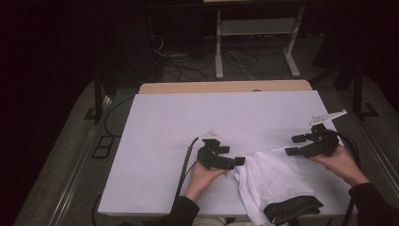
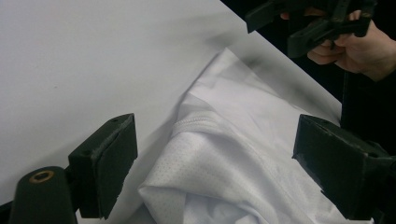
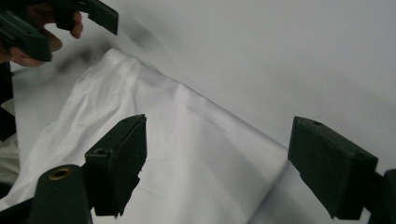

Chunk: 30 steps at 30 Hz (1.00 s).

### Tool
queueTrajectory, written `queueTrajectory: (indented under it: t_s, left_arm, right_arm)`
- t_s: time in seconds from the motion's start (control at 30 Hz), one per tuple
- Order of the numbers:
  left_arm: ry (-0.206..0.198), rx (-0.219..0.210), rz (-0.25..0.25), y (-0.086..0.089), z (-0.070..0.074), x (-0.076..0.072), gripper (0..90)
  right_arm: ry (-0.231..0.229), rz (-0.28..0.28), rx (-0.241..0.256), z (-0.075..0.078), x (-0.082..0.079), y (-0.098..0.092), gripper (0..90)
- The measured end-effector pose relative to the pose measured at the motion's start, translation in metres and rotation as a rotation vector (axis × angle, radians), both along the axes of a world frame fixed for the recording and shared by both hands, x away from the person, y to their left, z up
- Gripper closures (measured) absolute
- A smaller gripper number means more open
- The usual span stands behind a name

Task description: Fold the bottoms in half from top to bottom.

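Lying crumpled on the white counter [image 1: 164,136], the white garment [image 1: 270,176] sits toward five o'clock of the surface in the high view, with its black waistband [image 1: 291,207] hanging at the near edge. The cloth is a fine perforated mesh, and a stitched hem [image 2: 201,122] runs across it in the left gripper view.

The left claw [image 1: 237,161] is at the garment's nine o'clock edge in the high view, held by the person's left hand [image 1: 202,176]. Its jaws stand wide apart in its own view, one at eight o'clock and one at four o'clock, with a raised fold of the garment [image 2: 219,163] between them but not pinched. Whether the pads touch the cloth I cannot tell.

The right claw [image 1: 295,145] is at the garment's one o'clock corner in the high view, carried by the right hand [image 1: 341,162], which rests at the counter's three o'clock side. Its jaws are also spread wide in the right gripper view, and a flat stretch of the garment [image 3: 196,158] lies below and between them, ungripped. A grey three-cornered plate [image 1: 328,117] sits on top of this claw, and a dark cable [image 1: 186,165] trails from the left one toward six o'clock.

Each claw shows in the other's view at the top, near twelve o'clock: the right one [image 2: 266,21] and the left one [image 3: 70,28].
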<state>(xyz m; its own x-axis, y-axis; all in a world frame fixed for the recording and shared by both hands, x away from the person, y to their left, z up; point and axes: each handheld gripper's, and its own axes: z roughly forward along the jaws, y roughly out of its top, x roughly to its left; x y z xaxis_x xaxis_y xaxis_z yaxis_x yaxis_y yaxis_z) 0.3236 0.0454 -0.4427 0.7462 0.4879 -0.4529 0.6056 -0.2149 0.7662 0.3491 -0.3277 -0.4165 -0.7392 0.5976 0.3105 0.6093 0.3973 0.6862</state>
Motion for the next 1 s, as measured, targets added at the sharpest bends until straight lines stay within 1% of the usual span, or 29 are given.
queueTrajectory:
  t_s: [0.23,0.4,0.5,0.63,0.7,0.73,0.8,0.87,0.97,1.0]
  left_arm:
    - [0.002,0.026,0.01,0.0,-0.004,0.002,12.7]
    - [0.014,0.048,0.014,0.001,-0.007,0.004,12.9]
    - [0.031,0.055,-0.008,0.001,-0.01,0.006,15.2]
    - [0.039,0.085,-0.024,0.0,-0.013,0.007,18.8]
    - [0.047,0.099,-0.028,0.0,-0.015,0.007,21.6]
    - [0.055,0.107,-0.026,0.0,-0.016,0.008,23.1]
    - [0.076,0.107,-0.028,0.0,-0.018,0.009,27.5]
    - [0.085,0.114,-0.024,0.0,-0.019,0.01,34.1]
    - [0.083,0.112,-0.028,0.0,-0.02,0.01,47.7]
    - [0.082,0.11,-0.034,-0.001,-0.02,0.01,51.0]
  right_arm:
    - [0.015,-0.028,-0.015,-0.011,0.01,-0.004,20.9]
    - [0.028,-0.039,-0.027,-0.018,0.017,-0.004,23.3]
    - [0.038,-0.049,-0.03,-0.022,0.02,-0.005,26.1]
    - [0.044,-0.042,-0.031,-0.026,0.023,-0.007,32.6]
    - [0.053,-0.04,-0.034,-0.028,0.024,-0.007,38.6]
    - [0.059,-0.027,-0.032,-0.03,0.025,-0.007,42.0]
    - [0.061,-0.034,-0.027,-0.032,0.027,-0.009,46.3]
    - [0.059,-0.028,-0.03,-0.034,0.028,-0.01,51.9]
    - [0.065,-0.011,-0.06,-0.037,0.028,-0.008,59.7]
    - [0.061,-0.008,-0.069,-0.038,0.028,-0.007,62.6]
